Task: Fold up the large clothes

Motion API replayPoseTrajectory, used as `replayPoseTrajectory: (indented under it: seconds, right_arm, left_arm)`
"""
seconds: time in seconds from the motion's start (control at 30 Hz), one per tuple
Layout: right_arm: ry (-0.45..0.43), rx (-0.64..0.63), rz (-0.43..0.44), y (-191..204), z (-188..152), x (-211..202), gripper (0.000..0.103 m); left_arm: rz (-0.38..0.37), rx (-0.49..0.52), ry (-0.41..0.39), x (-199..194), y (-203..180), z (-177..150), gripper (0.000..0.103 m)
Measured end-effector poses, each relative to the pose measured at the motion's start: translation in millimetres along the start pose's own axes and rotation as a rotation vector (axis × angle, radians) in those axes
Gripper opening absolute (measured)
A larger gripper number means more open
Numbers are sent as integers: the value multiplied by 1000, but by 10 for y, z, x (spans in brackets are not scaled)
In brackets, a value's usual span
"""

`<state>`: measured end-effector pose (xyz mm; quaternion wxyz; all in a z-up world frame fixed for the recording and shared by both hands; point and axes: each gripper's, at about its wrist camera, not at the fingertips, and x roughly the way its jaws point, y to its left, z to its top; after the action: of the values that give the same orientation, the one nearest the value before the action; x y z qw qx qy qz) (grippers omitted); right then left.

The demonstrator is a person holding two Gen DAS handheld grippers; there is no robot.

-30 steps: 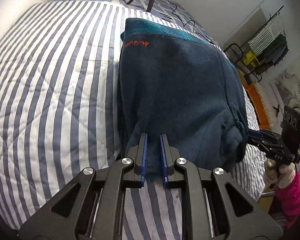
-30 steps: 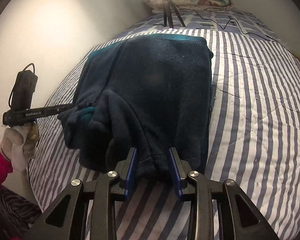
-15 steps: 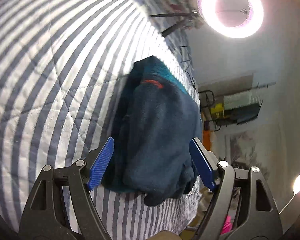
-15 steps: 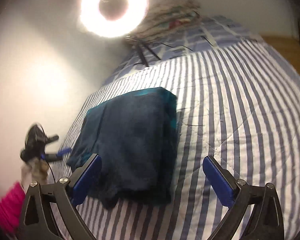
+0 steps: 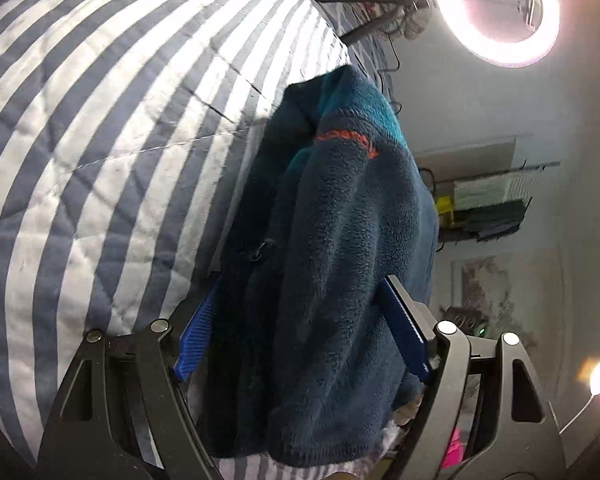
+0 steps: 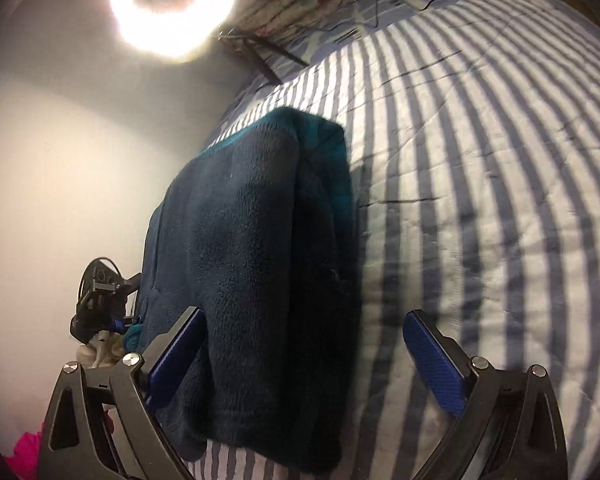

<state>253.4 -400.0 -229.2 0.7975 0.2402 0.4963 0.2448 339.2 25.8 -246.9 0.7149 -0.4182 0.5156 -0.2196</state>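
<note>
A dark teal fleece jacket (image 5: 340, 240) lies folded on the striped bedspread (image 5: 100, 140).

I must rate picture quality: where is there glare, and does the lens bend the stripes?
Left wrist view: the ring light glares top right; the striped bedspread curves strongly. Right wrist view: the same light blows out top left, and the fleece is dark and shadowed.

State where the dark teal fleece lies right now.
In both wrist views the folded fleece lies on the striped quilt, near its edge, between each open gripper's fingers.
</note>
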Motion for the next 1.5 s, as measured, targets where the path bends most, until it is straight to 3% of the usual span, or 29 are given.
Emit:
replayPoseTrajectory:
  seconds: [0.1, 0.23, 0.37, 0.57, 0.67, 0.93, 1.23, 1.5]
  right_arm:
    - [6, -18, 20, 47, 1, 89, 101]
    - [32, -16, 66, 96, 63, 224, 81]
    - [43, -23, 56, 194, 72, 315, 75]
    - [37, -79, -24, 362, 96, 240, 45]
    - [36, -149, -111, 553, 97, 191, 39]
    - [30, -331, -324, 1087, 91, 165, 33]
    - [24, -422, -433, 1262, 66, -37, 32]
    - [-17, -454, -474, 1183, 149, -392, 31]
  left_arm:
    - [14, -2, -4, 20, 14, 33, 71]
    - [60, 22, -21, 57, -37, 20, 62]
    - [113, 70, -37, 145, -151, 39, 51]
    - [191, 163, -69, 192, -398, 30, 39]
    - [220, 214, -87, 179, -529, 8, 36]
    - [262, 347, -114, 83, -851, -156, 28]
    - [229, 384, -99, 240, -1045, -243, 26]
    - [195, 454, -90, 538, -1489, -227, 26]
